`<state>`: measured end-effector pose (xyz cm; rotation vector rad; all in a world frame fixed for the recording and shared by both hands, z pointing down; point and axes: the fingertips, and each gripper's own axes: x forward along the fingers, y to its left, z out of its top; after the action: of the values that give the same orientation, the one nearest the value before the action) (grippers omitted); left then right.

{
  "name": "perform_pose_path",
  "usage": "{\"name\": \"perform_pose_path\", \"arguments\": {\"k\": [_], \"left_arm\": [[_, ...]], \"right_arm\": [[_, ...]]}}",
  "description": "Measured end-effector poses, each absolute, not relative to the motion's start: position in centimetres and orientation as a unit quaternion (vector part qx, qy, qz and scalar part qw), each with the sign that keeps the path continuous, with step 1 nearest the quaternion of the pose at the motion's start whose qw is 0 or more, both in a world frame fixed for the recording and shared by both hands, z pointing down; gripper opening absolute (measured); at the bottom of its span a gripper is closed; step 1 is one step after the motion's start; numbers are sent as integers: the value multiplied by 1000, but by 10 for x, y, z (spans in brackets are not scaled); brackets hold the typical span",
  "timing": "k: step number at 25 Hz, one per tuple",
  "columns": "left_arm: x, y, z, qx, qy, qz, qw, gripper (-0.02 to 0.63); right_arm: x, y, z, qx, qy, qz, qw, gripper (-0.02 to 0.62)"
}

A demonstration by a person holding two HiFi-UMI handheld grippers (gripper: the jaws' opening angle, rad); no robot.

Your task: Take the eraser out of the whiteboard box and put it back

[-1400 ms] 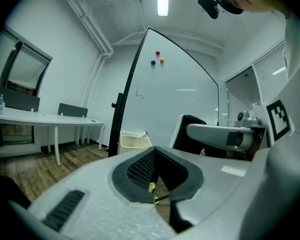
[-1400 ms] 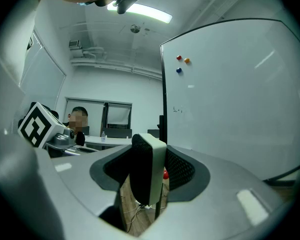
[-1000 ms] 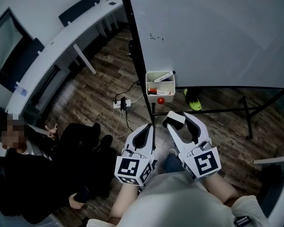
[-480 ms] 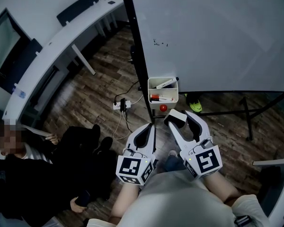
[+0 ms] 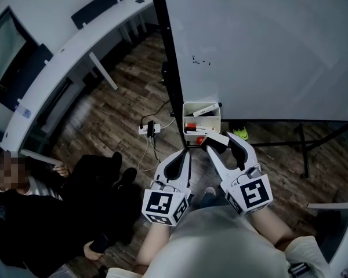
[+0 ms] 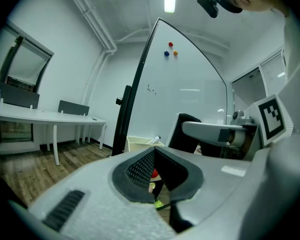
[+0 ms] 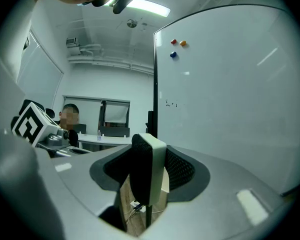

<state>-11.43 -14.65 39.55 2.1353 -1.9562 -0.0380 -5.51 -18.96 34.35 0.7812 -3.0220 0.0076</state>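
Note:
The whiteboard box (image 5: 201, 117) is a small white bin fixed to the board's black post (image 5: 171, 68), with markers and a red object (image 5: 200, 139) in it. My right gripper (image 5: 220, 142) is shut on the eraser (image 5: 216, 139), a white block with black felt, held right at the box's near rim. In the right gripper view the eraser (image 7: 147, 171) stands on edge between the pads. My left gripper (image 5: 182, 158) hangs shut and empty just left of it, short of the box. In the left gripper view the box (image 6: 140, 143) lies ahead.
The whiteboard (image 5: 267, 45) fills the upper right on a black floor frame (image 5: 278, 135). A power strip with cable (image 5: 149, 127) lies left of the post. A person (image 5: 40, 213) sits on the floor at left. A long white desk (image 5: 64, 62) runs along the far left.
Both grippers have moved forward toward the box. The eraser, earlier well short of the box, now sits at its near rim. The right grip on it is unchanged.

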Motion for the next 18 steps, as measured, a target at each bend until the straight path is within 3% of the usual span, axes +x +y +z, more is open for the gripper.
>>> {"name": "perform_pose_path", "arguments": {"k": [18], "left_arm": [[-136,-191,404,705,-697,-16,130,5]], "right_arm": [[-87,-243,350,202,-979,-5,9,204]]}}
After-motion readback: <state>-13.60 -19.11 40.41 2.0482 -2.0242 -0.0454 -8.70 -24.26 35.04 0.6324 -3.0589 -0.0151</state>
